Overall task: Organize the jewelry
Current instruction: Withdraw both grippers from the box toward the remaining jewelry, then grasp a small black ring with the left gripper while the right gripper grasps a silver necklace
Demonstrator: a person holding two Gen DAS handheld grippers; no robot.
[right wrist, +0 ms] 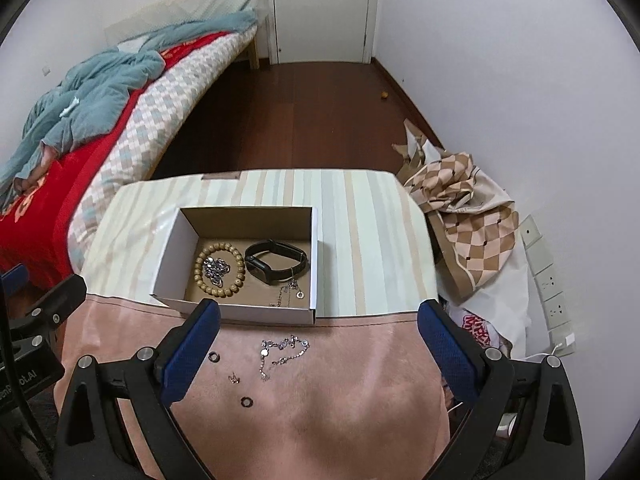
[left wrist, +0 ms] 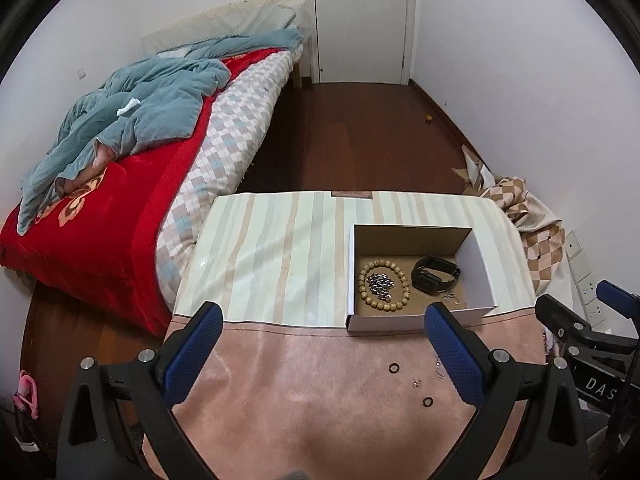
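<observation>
Both jaws spread, holding nothing: left gripper (left wrist: 323, 314), right gripper (right wrist: 319, 310); open box (right wrist: 236, 312) on table (right wrist: 360, 240) with bead bracelet (right wrist: 219, 268), black watch (right wrist: 276, 265) inside; silver chain (right wrist: 282, 354) and two dark rings (right wrist: 215, 357) loose on pink cloth (right wrist: 320, 400) near box

Left gripper (left wrist: 324, 316) jaws spread wide, right gripper (right wrist: 319, 312) jaws equally wide, both empty

Home bedroom, unmade bed (left wrist: 132, 152), door (left wrist: 360, 20)
</observation>
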